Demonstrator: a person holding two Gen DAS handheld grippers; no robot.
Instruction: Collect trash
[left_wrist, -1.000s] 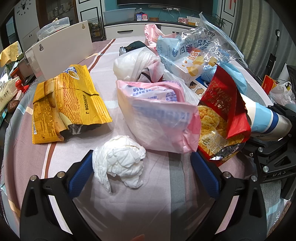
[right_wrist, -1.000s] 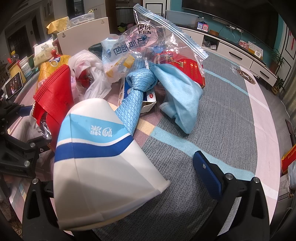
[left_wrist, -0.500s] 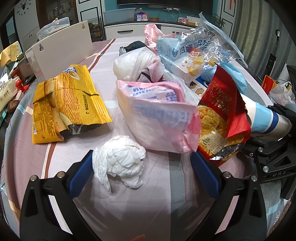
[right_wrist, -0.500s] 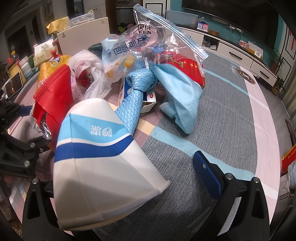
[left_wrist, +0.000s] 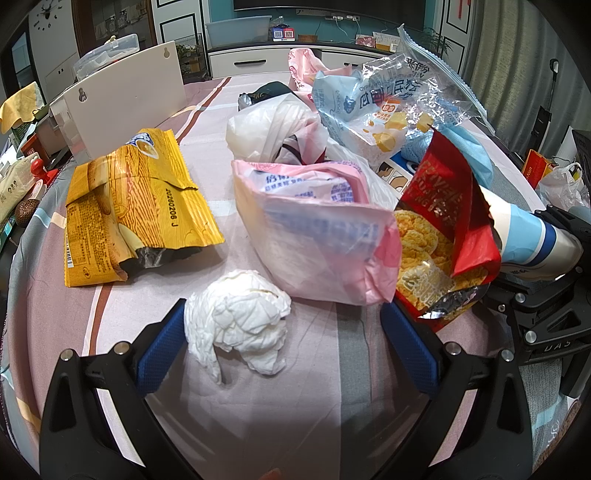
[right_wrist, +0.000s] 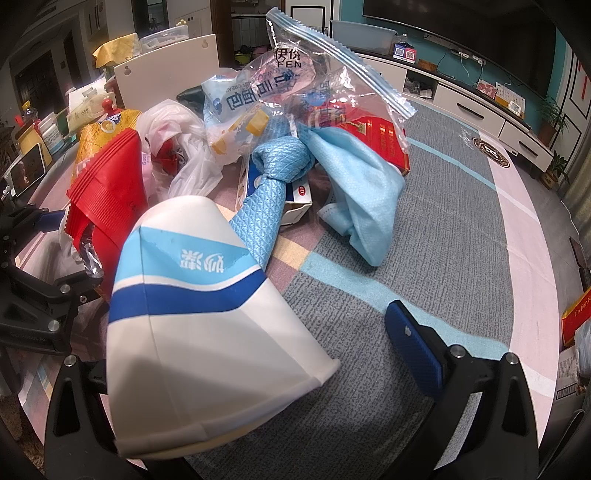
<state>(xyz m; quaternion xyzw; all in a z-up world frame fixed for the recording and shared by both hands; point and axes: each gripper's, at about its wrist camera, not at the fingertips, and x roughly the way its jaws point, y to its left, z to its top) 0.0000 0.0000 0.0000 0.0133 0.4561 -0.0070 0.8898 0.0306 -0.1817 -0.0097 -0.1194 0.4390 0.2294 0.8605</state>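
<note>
Clearly the collecting has barely begun. From the left wrist, the left gripper sits low over the table with its jaws wide apart, and a crumpled tissue lies between them, touching the left finger but not pinched. At 11 o'clock of the tissue a yellow wrapper lies flat; at 1 o'clock a pink bag and beyond it, toward 2 o'clock, a red bag, both loose on the cloth.

From the right wrist, the right gripper has a paper cup lying on its side against the left finger, mouth toward the camera; the right finger stands clear of it, so the jaws are apart and the cup is not clamped. At 12 o'clock lie a blue cloth and a clear bag. No bin shows (none in either view), so by my judgement everything is left to gather.
</note>
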